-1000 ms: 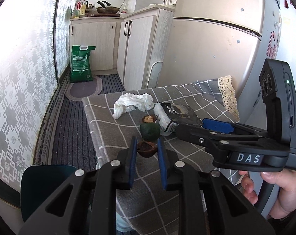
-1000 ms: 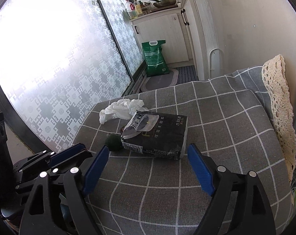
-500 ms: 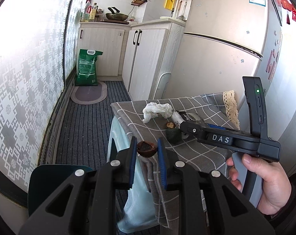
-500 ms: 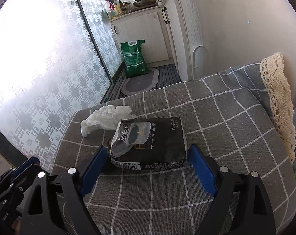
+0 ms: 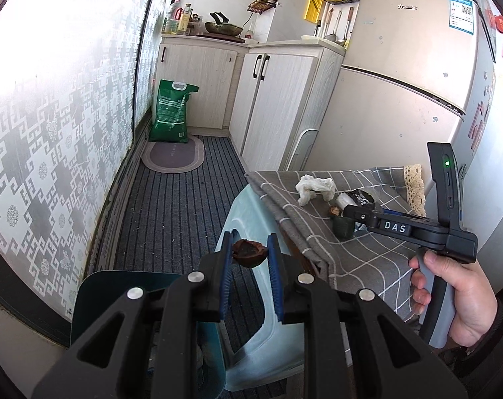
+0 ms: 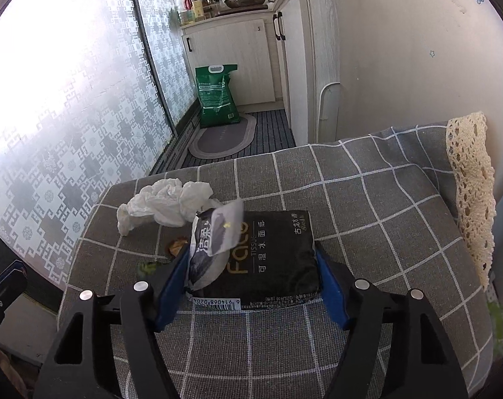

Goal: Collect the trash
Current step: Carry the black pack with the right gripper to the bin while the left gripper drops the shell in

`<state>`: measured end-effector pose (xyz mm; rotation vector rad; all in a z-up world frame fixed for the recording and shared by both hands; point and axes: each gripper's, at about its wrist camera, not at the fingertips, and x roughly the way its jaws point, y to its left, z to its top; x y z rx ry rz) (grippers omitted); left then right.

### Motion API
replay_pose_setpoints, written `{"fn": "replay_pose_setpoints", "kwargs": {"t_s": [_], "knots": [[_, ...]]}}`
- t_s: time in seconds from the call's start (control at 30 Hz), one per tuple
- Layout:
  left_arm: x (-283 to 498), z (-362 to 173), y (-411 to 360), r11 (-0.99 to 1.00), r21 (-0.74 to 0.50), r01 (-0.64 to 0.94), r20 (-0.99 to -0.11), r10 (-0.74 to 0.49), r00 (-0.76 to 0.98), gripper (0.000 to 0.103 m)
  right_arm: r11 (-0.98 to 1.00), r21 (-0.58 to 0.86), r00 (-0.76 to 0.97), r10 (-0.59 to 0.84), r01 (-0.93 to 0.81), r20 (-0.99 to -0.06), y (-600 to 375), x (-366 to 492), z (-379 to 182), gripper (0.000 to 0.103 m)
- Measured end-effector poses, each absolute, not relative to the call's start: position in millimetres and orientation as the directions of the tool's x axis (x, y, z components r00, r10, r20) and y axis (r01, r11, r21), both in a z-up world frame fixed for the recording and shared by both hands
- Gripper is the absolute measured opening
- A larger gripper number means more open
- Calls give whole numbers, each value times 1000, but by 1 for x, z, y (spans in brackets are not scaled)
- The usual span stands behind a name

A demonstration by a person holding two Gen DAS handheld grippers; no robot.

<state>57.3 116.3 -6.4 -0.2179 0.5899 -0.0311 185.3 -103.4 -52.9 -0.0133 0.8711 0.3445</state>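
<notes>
Left gripper (image 5: 250, 254), pinching shell (image 5: 248, 253), swung off tabletop (image 5: 361, 252) over bin (image 5: 125, 296); right jaws just closed around pack (image 6: 264, 259). Centre shell above bin before releasing.

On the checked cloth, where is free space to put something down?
Bare cloth lies between the black tissue pack and the lace strip, and behind the pack. Crowded: the left corner, with the white wad and scraps.

One black tissue pack (image 6: 261, 259), one crumpled white tissue (image 6: 165, 206), three fruit scraps, two grippers.
</notes>
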Motion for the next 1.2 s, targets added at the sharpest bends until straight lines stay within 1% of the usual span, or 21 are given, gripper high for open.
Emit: {"fn": "replay_pose_setpoints", "kwargs": {"t_s": [0.27, 0.6, 0.97, 1.2], "knots": [[51, -19, 136, 975, -207, -77, -575, -58, 816, 22, 930, 76, 635, 303, -359, -711, -86, 172, -25, 71], [46, -50, 165, 972, -183, -150, -646, -4, 763, 22, 889, 93, 622, 385, -448, -682, -47, 153, -4, 71], [44, -96, 190, 963, -169, -208, -742, 15, 671, 22, 834, 123, 564, 464, -538, -683, -3, 139, -2, 71], [43, -121, 197, 969, -125, -215, -791, 33, 610, 22, 794, 130, 522, 503, -594, -689, 28, 129, -3, 71]]}}
